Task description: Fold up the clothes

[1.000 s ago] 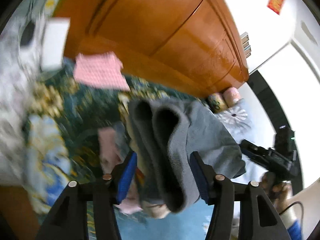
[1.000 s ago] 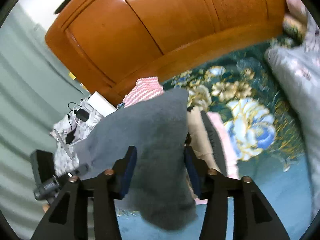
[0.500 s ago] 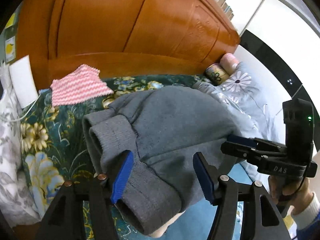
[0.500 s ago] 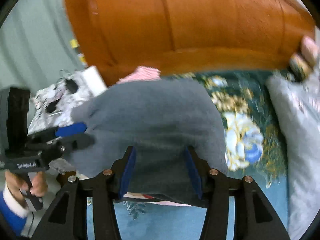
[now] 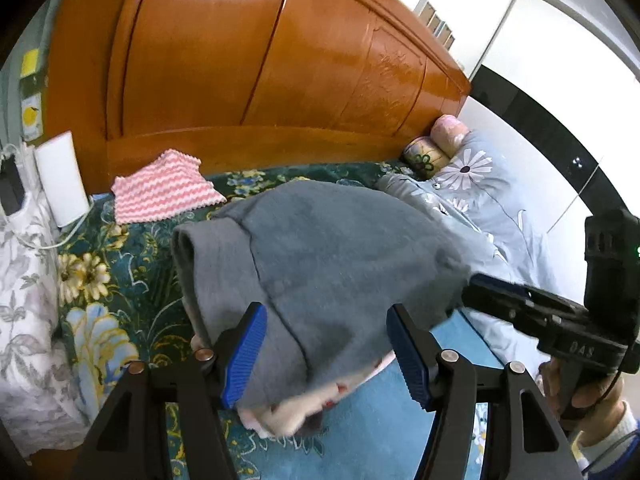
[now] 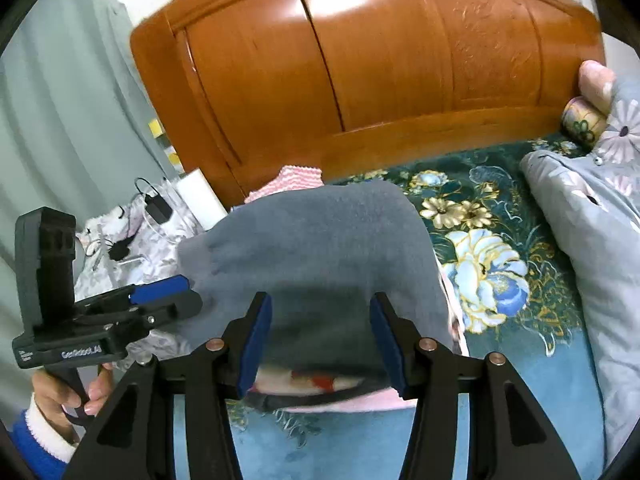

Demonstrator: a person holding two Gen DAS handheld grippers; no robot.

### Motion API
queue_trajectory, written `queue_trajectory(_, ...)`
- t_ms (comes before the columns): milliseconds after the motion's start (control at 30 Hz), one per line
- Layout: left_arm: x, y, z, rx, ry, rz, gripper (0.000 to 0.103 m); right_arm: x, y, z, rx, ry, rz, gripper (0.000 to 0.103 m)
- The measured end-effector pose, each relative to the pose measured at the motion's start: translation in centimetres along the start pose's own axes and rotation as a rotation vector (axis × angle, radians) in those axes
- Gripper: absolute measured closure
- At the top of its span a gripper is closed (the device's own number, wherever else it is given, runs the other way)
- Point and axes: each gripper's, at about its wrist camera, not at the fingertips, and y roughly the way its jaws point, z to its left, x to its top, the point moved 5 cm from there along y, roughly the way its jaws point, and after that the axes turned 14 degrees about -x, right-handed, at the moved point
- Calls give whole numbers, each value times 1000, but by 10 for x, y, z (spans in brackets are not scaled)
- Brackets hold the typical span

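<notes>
A grey fleece garment (image 5: 340, 248) is stretched flat between my two grippers above the bed. In the left wrist view my left gripper (image 5: 324, 354) is shut on its near left hem, and the cloth fills the gap between the blue pads. My right gripper (image 6: 320, 340) is shut on the near edge of the same grey garment (image 6: 320, 240). From the left wrist camera, the right gripper (image 5: 492, 292) bites the garment's right corner. Cream and pink clothes (image 5: 280, 416) show under the grey cloth, so their full shape is hidden.
A wooden headboard (image 5: 260, 60) rises behind the dark green floral bedspread (image 5: 120, 280). A pink zigzag cloth (image 5: 164, 188) lies near the headboard, with a white box (image 5: 60, 176) and cables to its left. A pale grey duvet (image 6: 592, 240) and rolled pillows (image 5: 436, 148) fill the right side.
The grey garment hung bunched between the left pads; now it is spread wide between both grippers. Both views have swung and levelled, and the left jaws stand a little wider.
</notes>
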Motion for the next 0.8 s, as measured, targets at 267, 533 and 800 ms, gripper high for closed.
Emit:
queue_trajectory(267, -25, -6, -17, -30, -72, 5, 22, -35, -13, -9, -128, 8, 72, 29)
queue_trajectory(533, -47, -12, -36, 34, -71, 19, 7, -54, -24, 9, -193, -53, 95, 7)
queue_trajectory(800, -55, -21, -51, 67, -49, 11, 0, -65, -40, 17, -224, -71, 81, 4)
